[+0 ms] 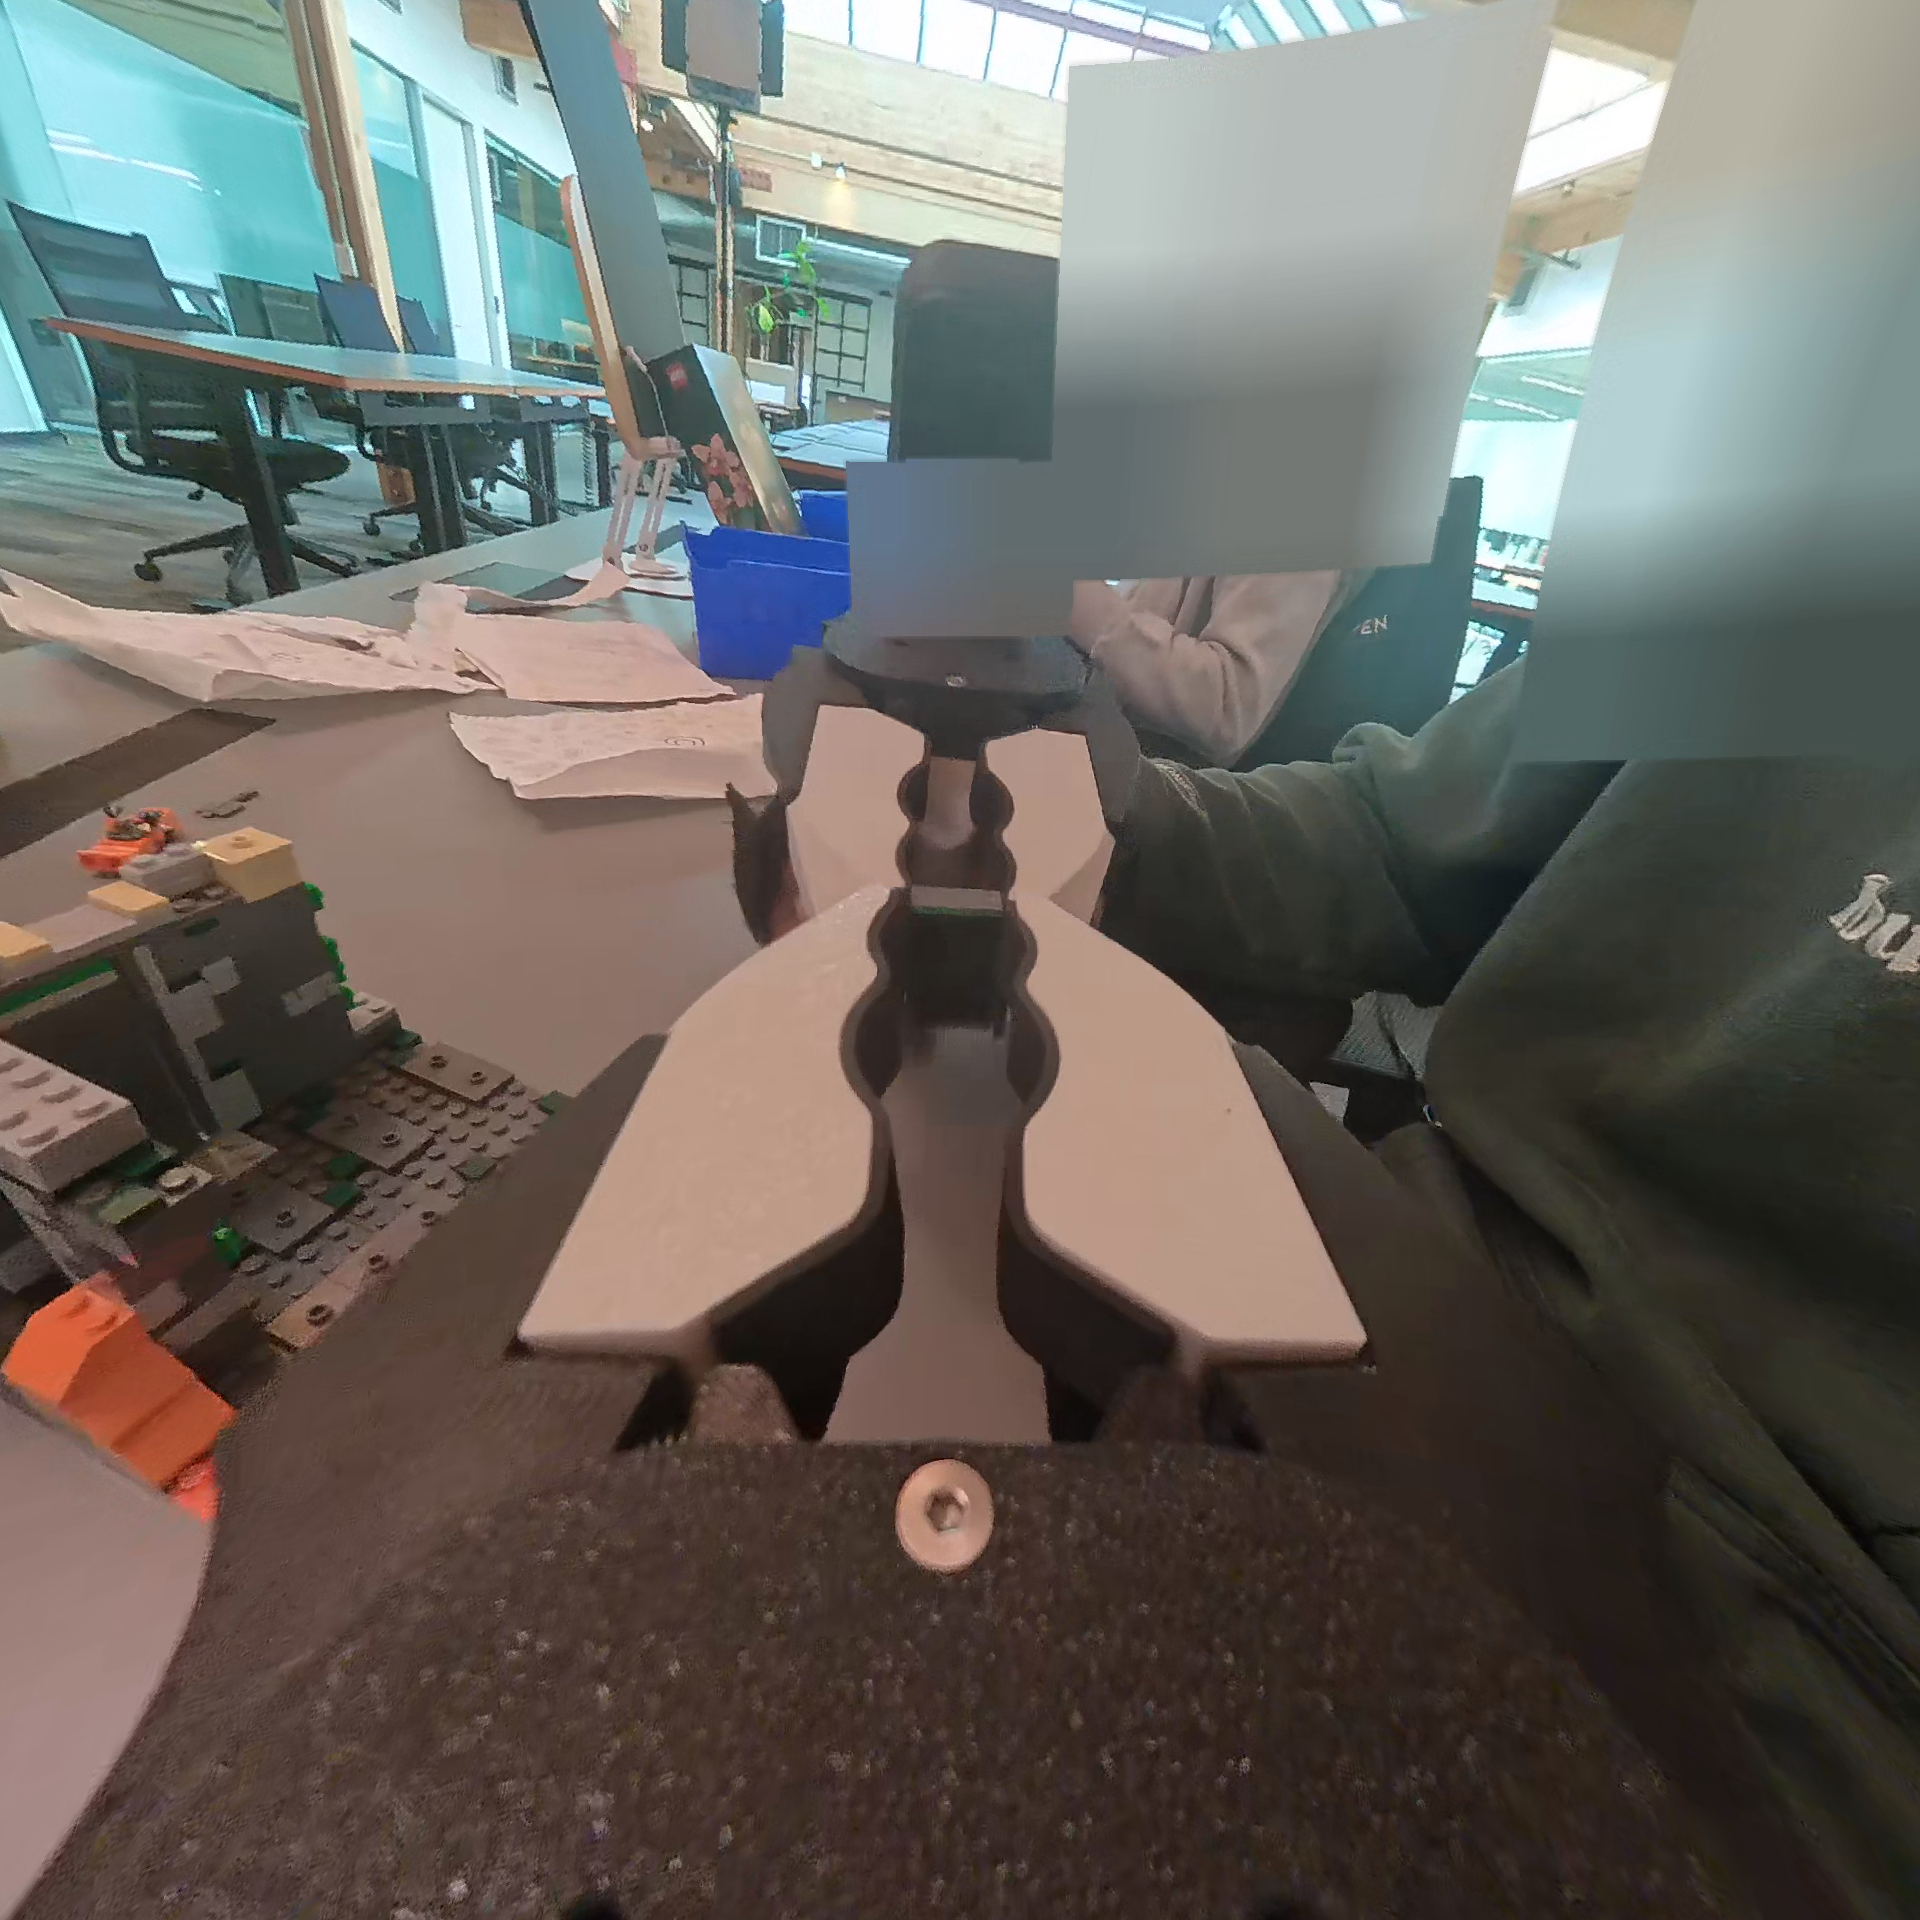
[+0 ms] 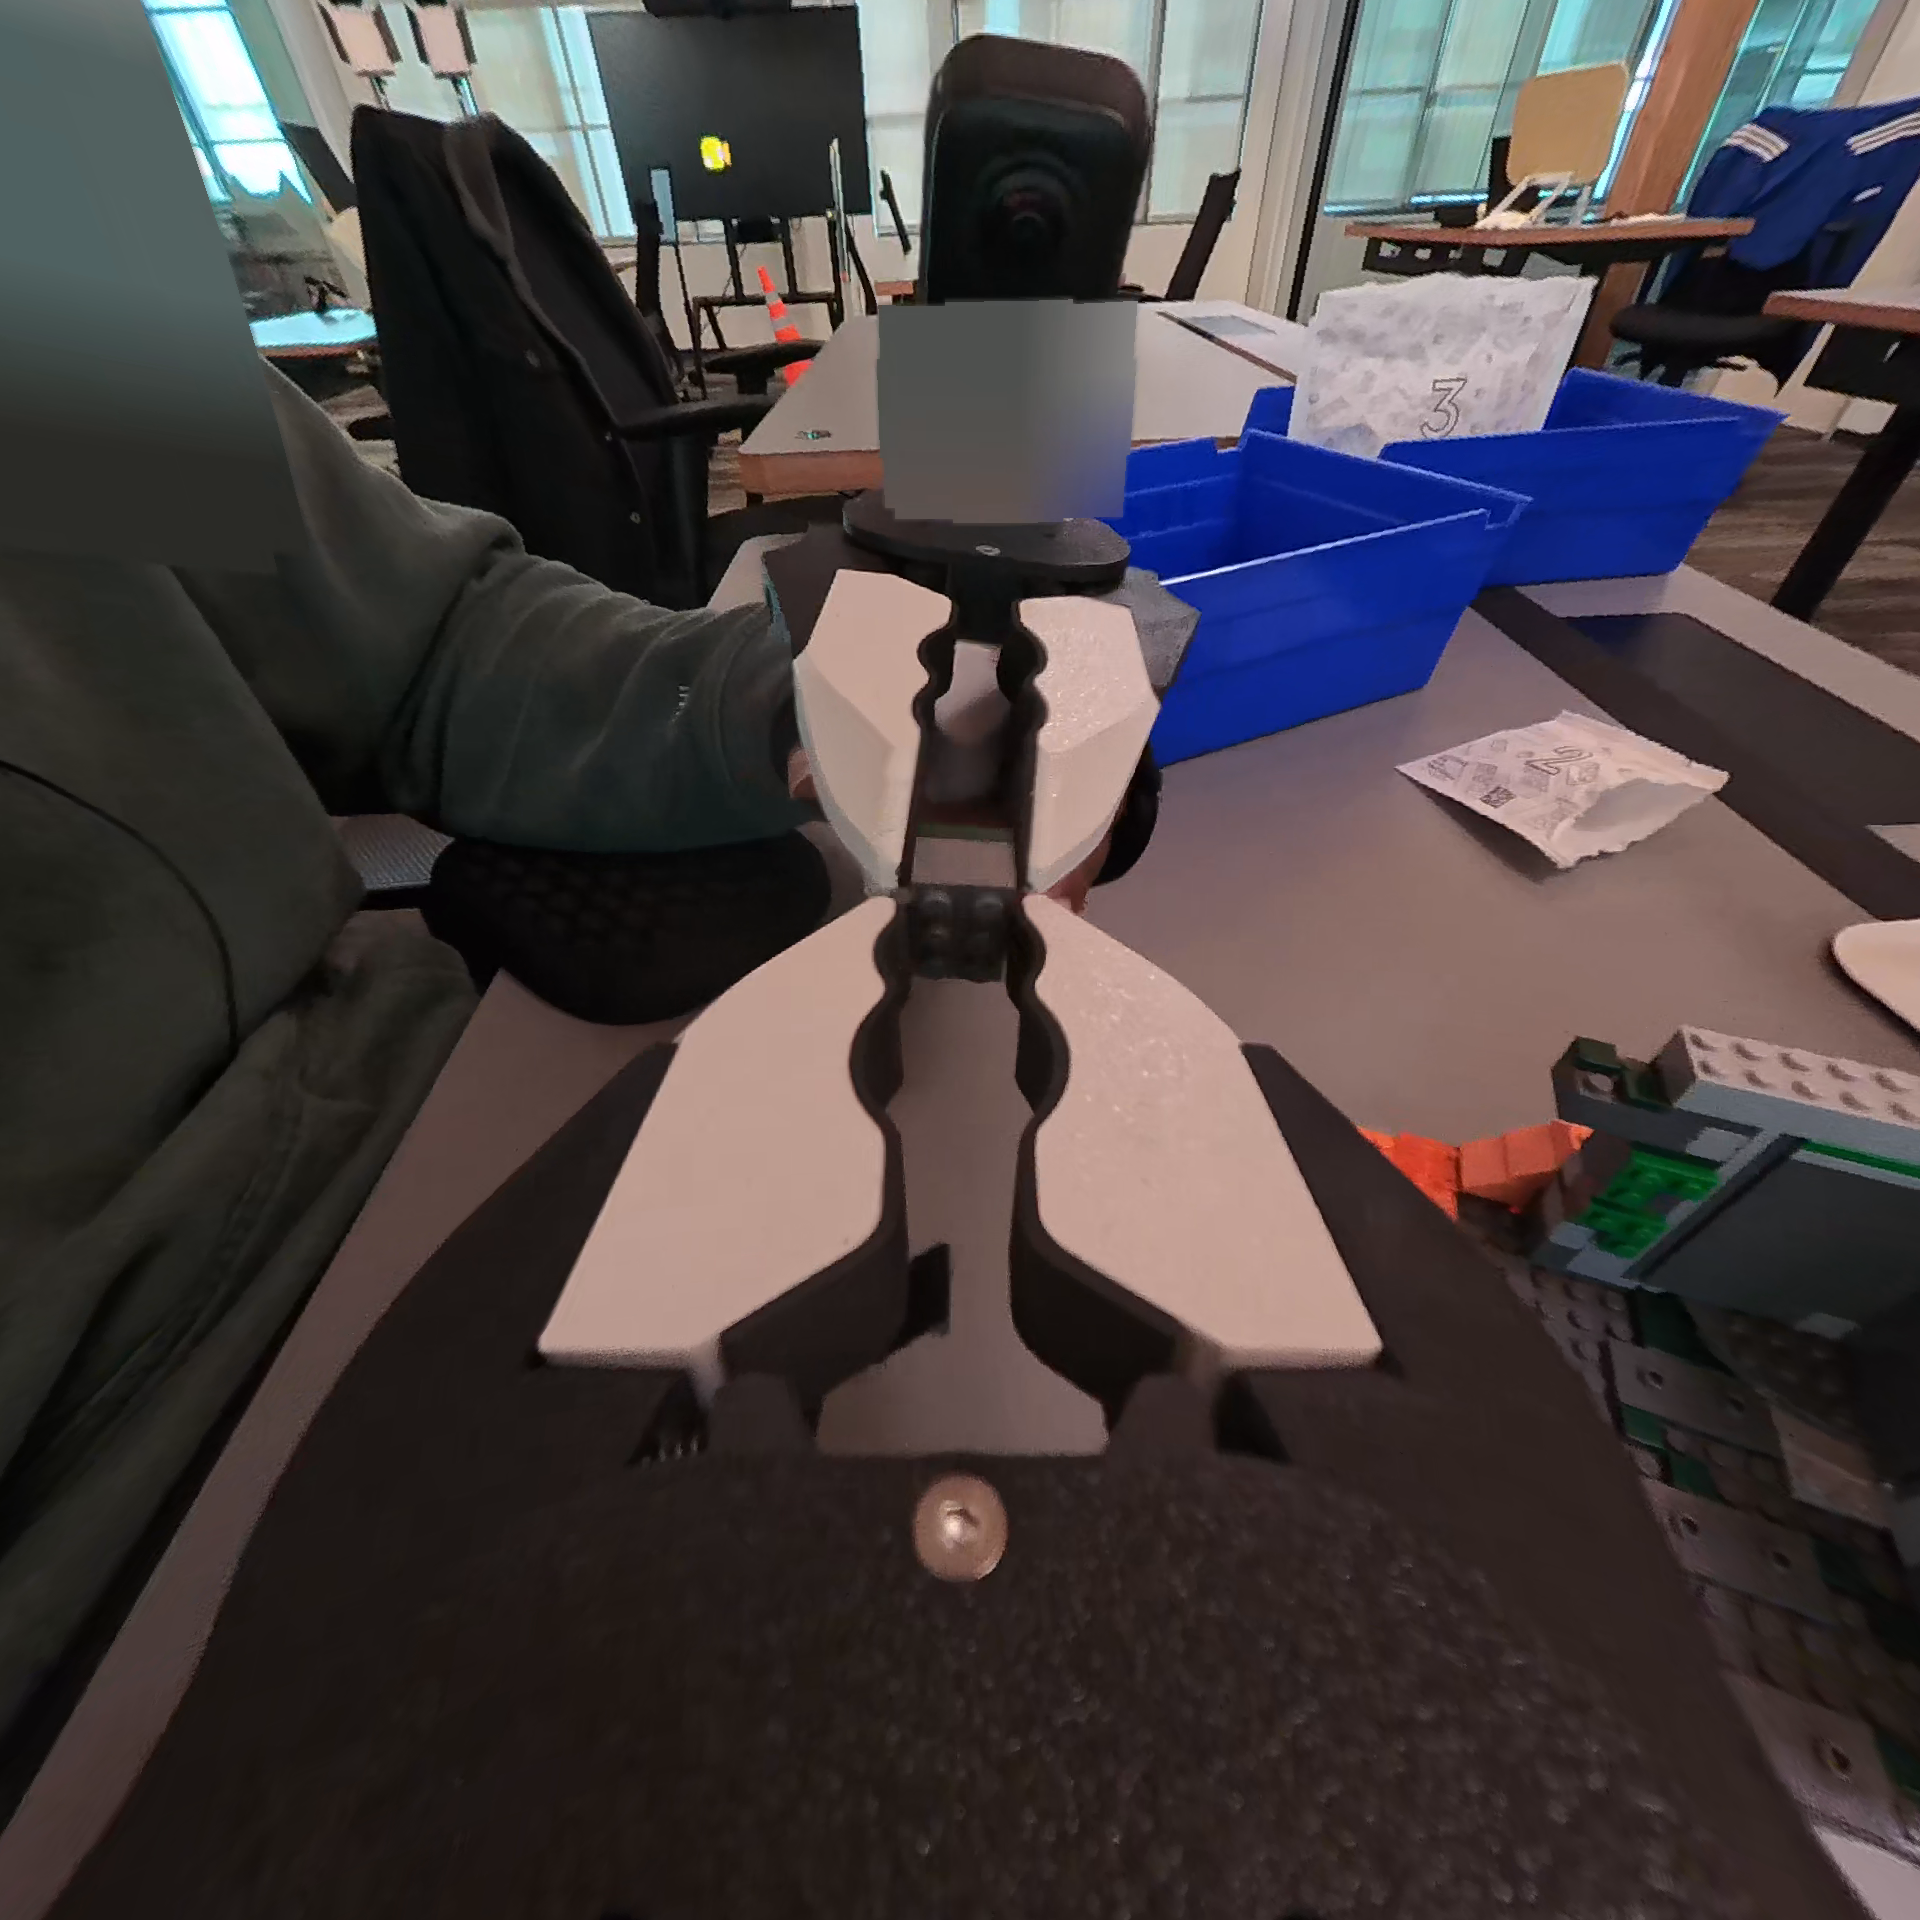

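A: Grippers meet nose to nose above the grey table (image 2: 1351, 935). See them?

B: Yes. The left gripper (image 1: 951, 925) has two white fingers (image 1: 769, 1091), and they squeeze a small stack of toy bricks (image 1: 951, 961). The stack is dark, with a light grey plate and a thin green line at its far end.

A: And the right gripper (image 2: 961, 930)?

B: Its white fingers (image 2: 1132, 1122) pinch a small dark grey toy brick with round bumps (image 2: 961, 930). That brick touches the grey end of the stack the other gripper holds. Both sit up in the air, right between the two tools.

A: Who holds the tools?

B: A person in a dark green fuzzy sweater (image 1: 1558, 1039). One green sleeve (image 2: 520, 707) reaches to the far tool.

A: What else is near?

B: A big grey toy brick building with green and orange bits (image 1: 208, 1039) stands on the table beside the grippers. Blue plastic bins (image 2: 1330, 613) sit farther back. A white paper bag (image 2: 1558, 790) lies flat near them, and another white paper bag (image 2: 1439, 364) stands up in a bin. Crinkled white paper sheets (image 1: 582, 665) lie on the table too.
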Tool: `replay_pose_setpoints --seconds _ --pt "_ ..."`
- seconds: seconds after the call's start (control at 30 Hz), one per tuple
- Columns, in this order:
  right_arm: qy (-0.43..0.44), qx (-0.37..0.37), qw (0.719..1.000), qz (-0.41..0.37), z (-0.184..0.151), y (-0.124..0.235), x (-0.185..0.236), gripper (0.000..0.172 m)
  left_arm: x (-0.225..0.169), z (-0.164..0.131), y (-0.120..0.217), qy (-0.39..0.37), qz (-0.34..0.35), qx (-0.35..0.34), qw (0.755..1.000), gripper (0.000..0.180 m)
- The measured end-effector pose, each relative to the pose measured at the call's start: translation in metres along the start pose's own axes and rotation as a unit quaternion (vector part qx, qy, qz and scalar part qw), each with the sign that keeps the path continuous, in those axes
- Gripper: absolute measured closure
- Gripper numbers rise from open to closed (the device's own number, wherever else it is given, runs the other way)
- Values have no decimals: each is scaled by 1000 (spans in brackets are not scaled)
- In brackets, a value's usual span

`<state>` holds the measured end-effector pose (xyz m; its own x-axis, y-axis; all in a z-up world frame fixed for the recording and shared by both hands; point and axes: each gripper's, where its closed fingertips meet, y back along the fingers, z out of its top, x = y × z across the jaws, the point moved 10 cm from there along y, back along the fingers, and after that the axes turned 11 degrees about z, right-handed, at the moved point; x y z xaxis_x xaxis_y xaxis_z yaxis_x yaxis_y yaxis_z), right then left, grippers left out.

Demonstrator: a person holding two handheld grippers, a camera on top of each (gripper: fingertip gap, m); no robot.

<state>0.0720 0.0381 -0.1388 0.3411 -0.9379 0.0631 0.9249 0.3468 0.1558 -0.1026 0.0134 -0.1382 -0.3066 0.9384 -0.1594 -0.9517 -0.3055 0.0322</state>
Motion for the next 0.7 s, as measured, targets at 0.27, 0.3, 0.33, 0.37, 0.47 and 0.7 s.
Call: replay_pose_setpoints --seconds 0.27,0.3,0.33,0.37,0.47,0.7 --pt "-37 -20 997 58 -3 8 -3 155 -3 2 2 -33 -10 31 999 164" --pt "-41 -23 996 74 -3 10 -3 155 -3 2 4 -33 -16 31 999 164" --pt "-48 -40 995 82 -2 18 -3 155 0 5 11 -31 -10 21 999 164" --pt "-51 -59 994 75 -1 29 -5 156 5 8 19 -29 3 10 1000 165" --pt "-38 -42 997 52 -2 30 -6 155 11 11 25 -32 22 9 999 164" --pt "-46 -12 998 50 -9 19 -10 155 5 2 15 -55 15 29 998 165"
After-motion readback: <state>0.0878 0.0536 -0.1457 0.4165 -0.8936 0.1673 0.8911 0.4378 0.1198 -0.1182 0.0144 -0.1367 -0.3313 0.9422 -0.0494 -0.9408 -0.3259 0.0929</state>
